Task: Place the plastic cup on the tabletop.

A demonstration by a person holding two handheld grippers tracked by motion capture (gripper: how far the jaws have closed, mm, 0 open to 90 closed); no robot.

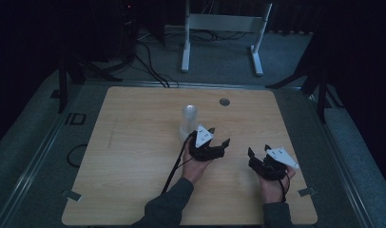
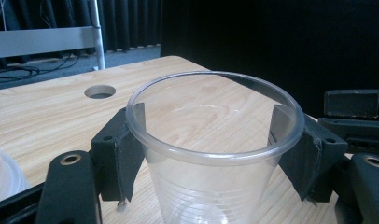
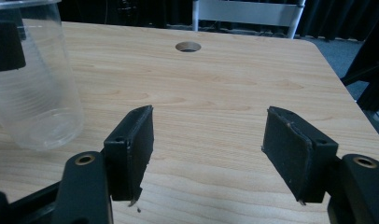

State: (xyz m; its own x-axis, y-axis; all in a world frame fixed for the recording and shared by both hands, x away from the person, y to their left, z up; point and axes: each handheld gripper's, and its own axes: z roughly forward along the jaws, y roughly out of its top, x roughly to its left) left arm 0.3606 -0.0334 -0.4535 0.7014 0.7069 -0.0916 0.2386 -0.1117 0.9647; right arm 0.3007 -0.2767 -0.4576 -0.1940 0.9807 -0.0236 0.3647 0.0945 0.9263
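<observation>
Clear plastic cup between left gripper jaws, seemingly touching

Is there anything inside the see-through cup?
The clear plastic cup between the left gripper jaws looks empty; its bottom and the wooden table show through. The lowest part is out of frame.

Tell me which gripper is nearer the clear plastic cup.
Left. The left gripper has its jaws on either side of the clear plastic cup, just below its rim. The right gripper sits open beside the cup, apart from it.
</observation>
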